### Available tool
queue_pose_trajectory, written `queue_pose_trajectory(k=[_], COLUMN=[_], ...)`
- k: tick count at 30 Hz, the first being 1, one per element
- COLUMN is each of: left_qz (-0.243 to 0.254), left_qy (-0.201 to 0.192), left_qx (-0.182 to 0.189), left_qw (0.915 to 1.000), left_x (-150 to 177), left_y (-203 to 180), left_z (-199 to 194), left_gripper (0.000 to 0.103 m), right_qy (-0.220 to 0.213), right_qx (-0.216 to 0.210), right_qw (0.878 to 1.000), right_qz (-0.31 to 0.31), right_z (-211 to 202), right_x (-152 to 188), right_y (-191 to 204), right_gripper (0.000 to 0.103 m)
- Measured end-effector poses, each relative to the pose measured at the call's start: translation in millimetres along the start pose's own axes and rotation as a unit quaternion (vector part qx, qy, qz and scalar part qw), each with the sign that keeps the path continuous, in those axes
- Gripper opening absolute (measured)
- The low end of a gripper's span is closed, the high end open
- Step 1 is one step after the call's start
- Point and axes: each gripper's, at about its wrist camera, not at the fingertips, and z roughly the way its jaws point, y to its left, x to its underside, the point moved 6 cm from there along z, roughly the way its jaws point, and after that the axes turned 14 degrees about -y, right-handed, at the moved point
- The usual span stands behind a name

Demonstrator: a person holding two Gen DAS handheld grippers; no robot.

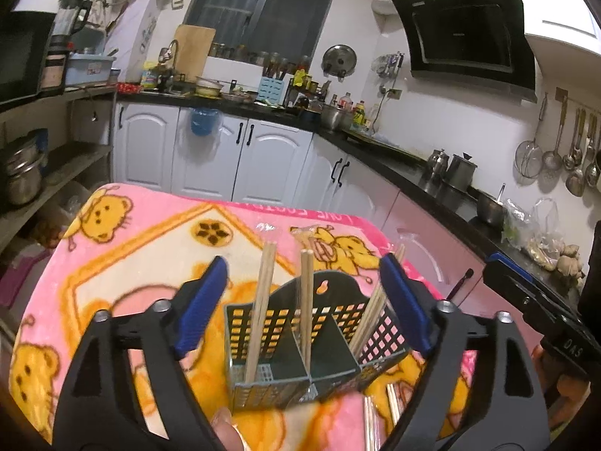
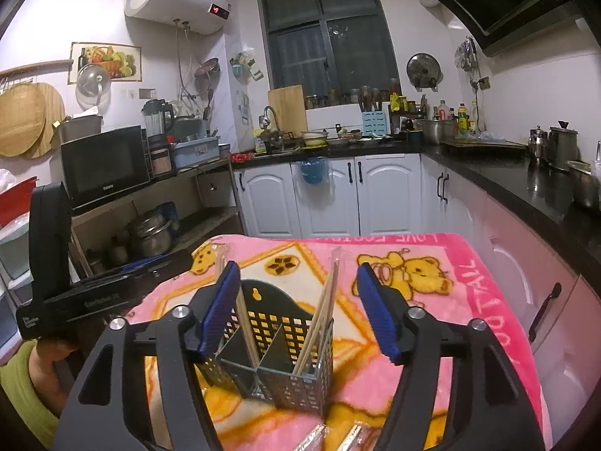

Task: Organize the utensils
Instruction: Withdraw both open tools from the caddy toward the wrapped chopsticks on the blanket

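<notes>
The utensil caddy (image 1: 311, 342) was a dark perforated plastic thing with dividers, sitting upright on the pink teddy-bear blanket (image 1: 124, 248) over the tabletop. Wooden chopsticks (image 1: 259, 308) stood in its compartments, some leaning toward 1 o'clock. The left wrist view showed more loose chopsticks (image 1: 372, 424) lying on the blanket at 6 o'clock, still near the caddy; the right wrist view only caught wrapped ends (image 2: 334, 438) at its bottom edge. Left gripper (image 1: 304, 304) had its jaws spread wide with the caddy sitting between them, not touching. Right gripper (image 2: 300, 312) was the same, jaws released and empty, caddy (image 2: 278, 357) between them.
</notes>
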Motion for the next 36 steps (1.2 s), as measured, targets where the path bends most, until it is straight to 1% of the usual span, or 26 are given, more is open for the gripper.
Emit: queue_pose_trajectory(k=[2, 4, 13, 20, 24, 36], left_qz=[-0.002, -0.003, -0.009, -0.018, -0.02, -0.027], left_qy=[0.002, 0.0, 0.005, 0.01, 0.016, 0.018], left_qx=[-0.001, -0.005, -0.015, -0.025, -0.03, -0.037], left_qw=[1.0, 1.0, 0.9998, 0.9995, 0.9992, 0.9988], left_x=[0, 2, 12, 27, 36, 46], left_y=[1, 2, 9, 14, 15, 21], left_z=[-3, -8, -28, -41, -48, -65], left_gripper=[0.089, 0.092, 0.092, 0.092, 0.092, 0.092], right_qy=[0.001, -0.001, 0.002, 0.001, 0.005, 0.023], right_qx=[0.0, 0.007, 0.001, -0.001, -0.001, -0.001], right_qw=[1.0, 1.0, 1.0, 1.0, 1.0, 1.0], right_qz=[-0.002, -0.004, 0.002, -0.001, -0.005, -0.017], right_z=[-5, -9, -21, -31, -38, -54], right_x=[3, 4, 10, 12, 17, 33], right_y=[-1, -2, -1, 3, 8, 19], right_gripper=[0.074, 0.079, 0.081, 0.081, 0.081, 0.082])
